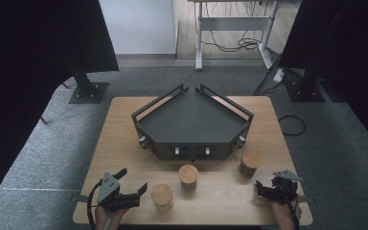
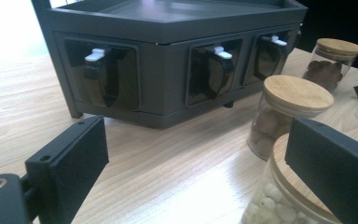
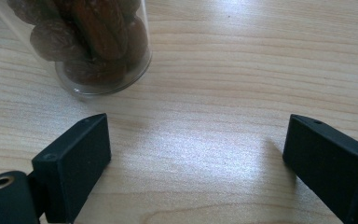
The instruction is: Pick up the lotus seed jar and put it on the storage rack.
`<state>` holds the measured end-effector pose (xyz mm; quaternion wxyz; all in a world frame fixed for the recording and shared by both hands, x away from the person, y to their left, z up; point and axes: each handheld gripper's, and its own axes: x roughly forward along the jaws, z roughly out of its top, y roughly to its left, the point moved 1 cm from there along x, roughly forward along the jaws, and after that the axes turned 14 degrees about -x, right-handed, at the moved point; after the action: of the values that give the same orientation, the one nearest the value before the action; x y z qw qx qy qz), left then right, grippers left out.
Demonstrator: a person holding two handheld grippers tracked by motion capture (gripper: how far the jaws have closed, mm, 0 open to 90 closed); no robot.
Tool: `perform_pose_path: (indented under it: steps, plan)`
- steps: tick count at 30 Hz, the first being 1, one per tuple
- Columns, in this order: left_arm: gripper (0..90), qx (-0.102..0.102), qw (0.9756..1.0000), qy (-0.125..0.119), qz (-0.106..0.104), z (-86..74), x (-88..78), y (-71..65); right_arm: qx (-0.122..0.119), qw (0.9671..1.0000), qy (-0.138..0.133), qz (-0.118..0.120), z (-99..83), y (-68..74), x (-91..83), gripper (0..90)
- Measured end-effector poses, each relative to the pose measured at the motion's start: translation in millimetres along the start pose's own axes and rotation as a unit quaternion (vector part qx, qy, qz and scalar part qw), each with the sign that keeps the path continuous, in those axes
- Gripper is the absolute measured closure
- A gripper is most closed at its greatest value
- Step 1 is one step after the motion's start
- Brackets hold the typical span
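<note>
- left gripper (image 1: 133,181): jaws spread, nothing between; pale-nut jar (image 2: 279,205) just past its right jaw, partly behind it
- next out: middle jar (image 2: 289,114), then far jar (image 2: 333,56)
- dark rack (image 2: 168,28) straight ahead, white taps on its front
- right gripper (image 3: 196,154): jaws spread over bare table (image 3: 242,70); date jar (image 3: 88,42) just beyond left jaw, apart
</note>
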<state>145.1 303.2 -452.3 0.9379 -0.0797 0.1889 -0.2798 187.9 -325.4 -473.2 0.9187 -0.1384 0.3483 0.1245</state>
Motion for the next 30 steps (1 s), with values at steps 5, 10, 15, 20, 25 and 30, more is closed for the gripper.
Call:
perform_pose_path:
  steps: [5, 10, 15, 20, 25, 30]
  plan:
    - [5.4, 0.001, 1.0000, 0.002, -0.007, -0.5, 1.6, -2.2, 0.000, 1.0000, 0.000, 0.000, 0.0, 0.0, 0.0, 6.8]
    - [5.4, 0.003, 0.9999, 0.004, -0.015, -0.8, 3.5, -4.2, 0.000, 1.0000, 0.000, 0.000, 0.0, 0.0, 0.0, 6.9]
    - [5.4, 0.006, 0.9997, 0.007, -0.022, -1.3, 5.5, -6.9, 0.000, 1.0000, 0.000, 0.000, 0.0, 0.0, 0.0, 6.9]
    - [5.4, 0.011, 0.9995, 0.009, -0.029, -1.6, 7.4, -9.5, 0.000, 1.0000, 0.000, 0.000, 0.0, 0.0, 0.0, 6.8]
    - [5.4, 0.014, 0.9993, 0.010, -0.035, -2.0, 8.6, -11.5, 0.000, 1.0000, 0.000, 0.000, 0.0, 0.0, 0.0, 6.9]
    - [5.4, 0.015, 0.9990, 0.011, -0.041, -2.8, 9.7, -12.9, 0.000, 1.0000, 0.000, 0.000, 0.0, 0.0, 0.0, 6.8]
